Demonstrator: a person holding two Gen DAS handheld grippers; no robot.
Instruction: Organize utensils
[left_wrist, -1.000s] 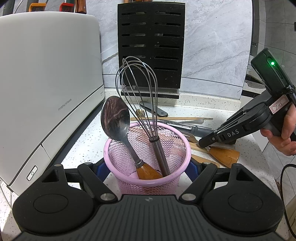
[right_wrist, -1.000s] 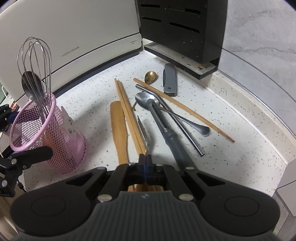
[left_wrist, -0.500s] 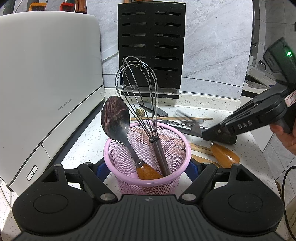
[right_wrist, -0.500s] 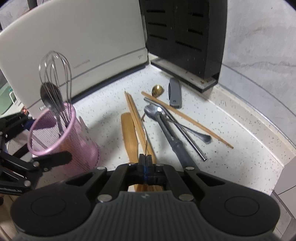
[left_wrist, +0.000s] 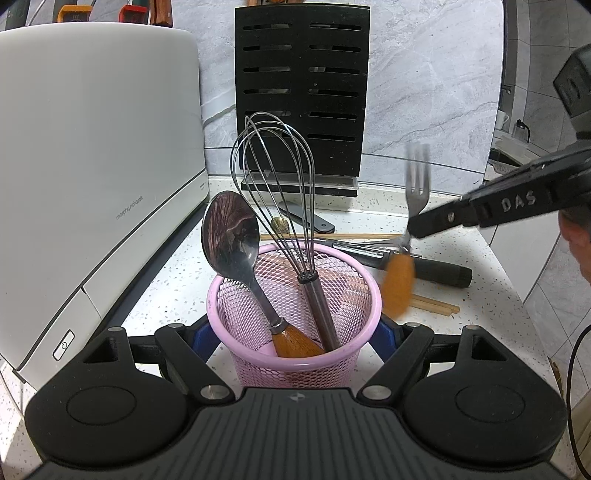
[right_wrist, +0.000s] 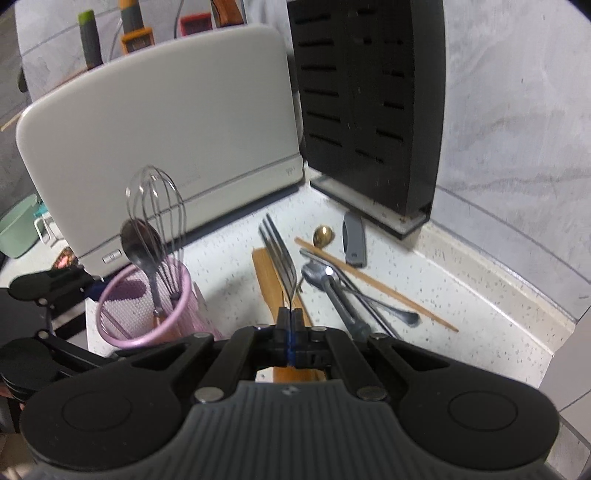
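Observation:
A pink mesh holder (left_wrist: 295, 325) stands on the counter between my left gripper's (left_wrist: 291, 332) fingers, which press its sides. It holds a steel whisk (left_wrist: 284, 177) and a wood-handled spoon (left_wrist: 231, 236). My right gripper (right_wrist: 290, 314) is shut on a wood-handled fork (right_wrist: 280, 258), lifted off the counter with tines up. In the left wrist view the fork (left_wrist: 415, 184) hangs just right of the holder, handle (left_wrist: 397, 288) down. The holder also shows in the right wrist view (right_wrist: 147, 306).
More utensils lie on the speckled counter: chopsticks (right_wrist: 373, 284), a wooden spatula (right_wrist: 266, 280), a black-handled spoon (right_wrist: 332, 291), a thin steel spoon (right_wrist: 388, 306), a gold spoon (right_wrist: 323, 234), a grey knife (right_wrist: 352, 240). A white appliance (left_wrist: 92, 166) stands left, a black knife block (left_wrist: 301, 92) behind.
My right gripper lifted the fork off the counter and swung it up and left toward the holder. The left gripper and holder stayed still.

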